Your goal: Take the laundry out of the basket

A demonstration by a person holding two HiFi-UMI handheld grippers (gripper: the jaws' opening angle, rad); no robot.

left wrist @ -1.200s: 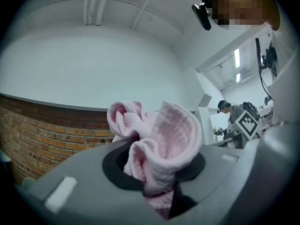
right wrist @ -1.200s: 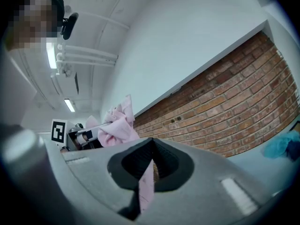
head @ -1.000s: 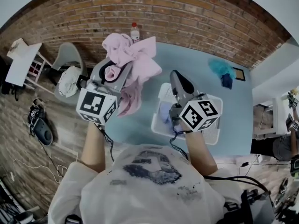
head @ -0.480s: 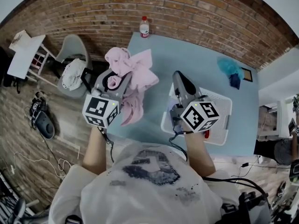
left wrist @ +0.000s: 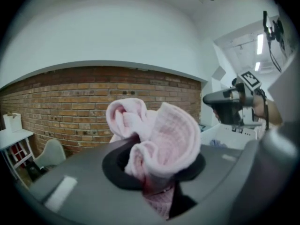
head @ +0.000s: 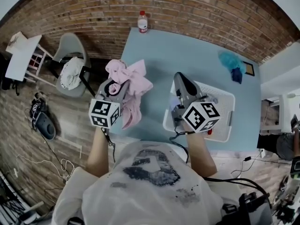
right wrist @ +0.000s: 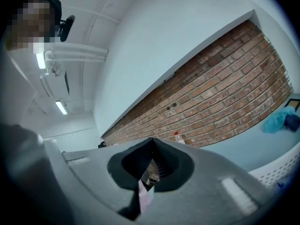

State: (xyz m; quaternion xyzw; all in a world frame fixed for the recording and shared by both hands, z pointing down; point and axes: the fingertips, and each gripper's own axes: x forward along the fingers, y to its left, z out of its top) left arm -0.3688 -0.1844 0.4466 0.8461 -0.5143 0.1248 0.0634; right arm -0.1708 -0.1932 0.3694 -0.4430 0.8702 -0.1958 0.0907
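A pink garment (head: pixel 130 76) is bunched in my left gripper (head: pixel 117 84), which is shut on it above the table's left edge; a long tail hangs down. In the left gripper view the pink garment (left wrist: pixel 159 135) fills the jaws and spills over them. The white laundry basket (head: pixel 224 108) sits on the light blue table (head: pixel 178 50). My right gripper (head: pixel 181 78) hovers over the basket's left end, jaws shut. In the right gripper view the right gripper (right wrist: pixel 151 146) points at the brick wall; a pale lilac sliver (right wrist: pixel 143 197) shows low in the gap, and whether it is pinched I cannot tell.
A clear bottle (head: pixel 142 21) with a red cap stands at the table's far edge. A teal cloth (head: pixel 229 59) and a dark blue one (head: pixel 238 75) lie at the far right. A grey chair (head: pixel 70 55) with a white cloth stands left of the table.
The left gripper and its pink garment have dropped lower and away from the camera, toward the table's left edge. The right gripper stays shut over the basket. More of the basket shows.
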